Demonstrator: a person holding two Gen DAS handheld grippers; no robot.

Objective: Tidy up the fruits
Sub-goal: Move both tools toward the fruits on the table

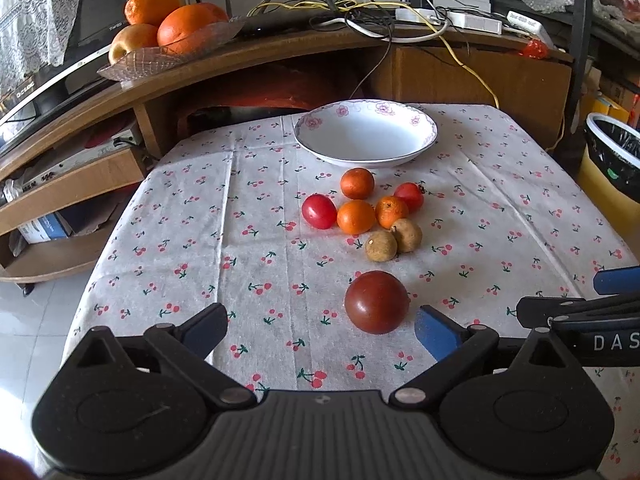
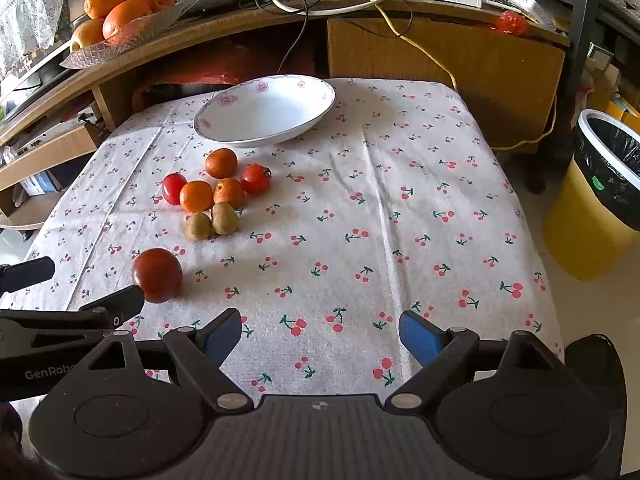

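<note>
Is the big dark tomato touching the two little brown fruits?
Apart. The left wrist view shows cherry-print cloth between the big dark tomato and the brown fruits.

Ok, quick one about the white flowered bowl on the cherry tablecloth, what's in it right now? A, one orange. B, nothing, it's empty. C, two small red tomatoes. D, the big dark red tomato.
B: the white flowered bowl shows only its bare inside, while the big dark red tomato and the smaller fruits all lie on the cherry tablecloth in front of it.
</note>
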